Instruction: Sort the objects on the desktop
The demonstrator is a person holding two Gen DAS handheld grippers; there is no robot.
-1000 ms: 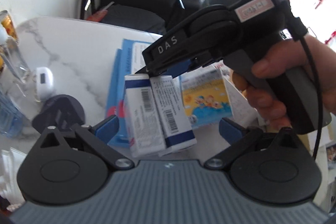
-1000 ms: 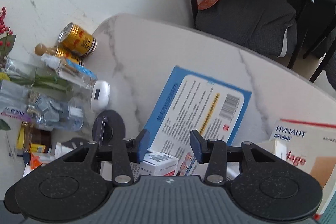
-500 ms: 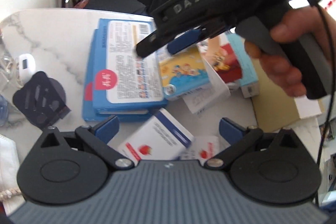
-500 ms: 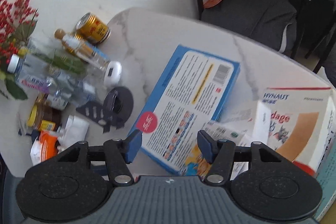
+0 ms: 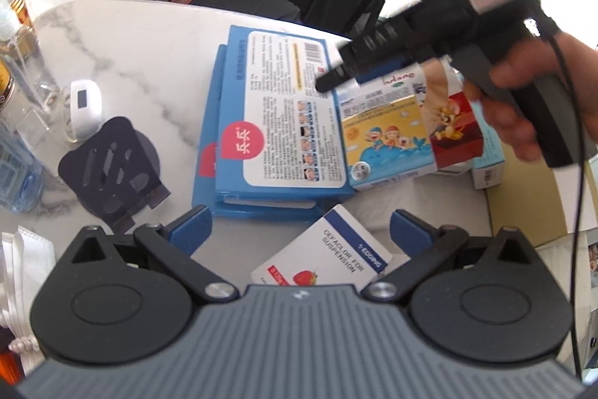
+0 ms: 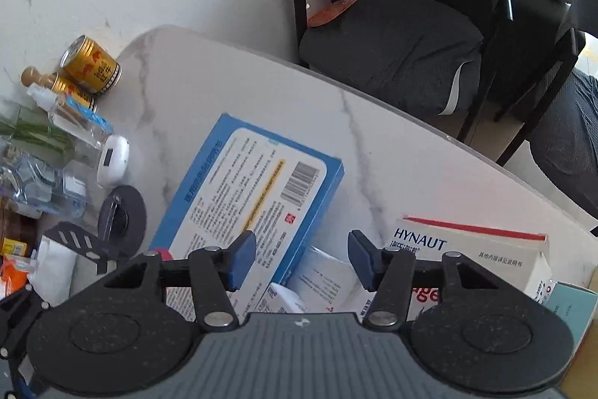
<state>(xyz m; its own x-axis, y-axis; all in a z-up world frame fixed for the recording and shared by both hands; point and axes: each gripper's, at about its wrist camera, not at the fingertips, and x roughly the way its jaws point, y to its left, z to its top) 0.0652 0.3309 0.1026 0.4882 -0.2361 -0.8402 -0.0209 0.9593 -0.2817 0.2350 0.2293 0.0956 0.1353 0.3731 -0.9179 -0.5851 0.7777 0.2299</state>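
My left gripper is open and empty, above a white and blue medicine box that lies on the marble table. Beyond it lie two stacked blue boxes and a cartoon box. My right gripper is open and empty, over the blue box and a small white box. It also shows in the left wrist view, held by a hand above the cartoon box. A white HYNAUT box lies to its right.
A black phone stand, a white earbud case, gold cans, bottles and tissue crowd the table's left side. Dark chairs stand beyond the far edge. More boxes lie at right.
My left gripper has pulled back and up; the white and blue boxes it hovered over now lie near its base. My right gripper has opened wider and shifted right over the boxes.
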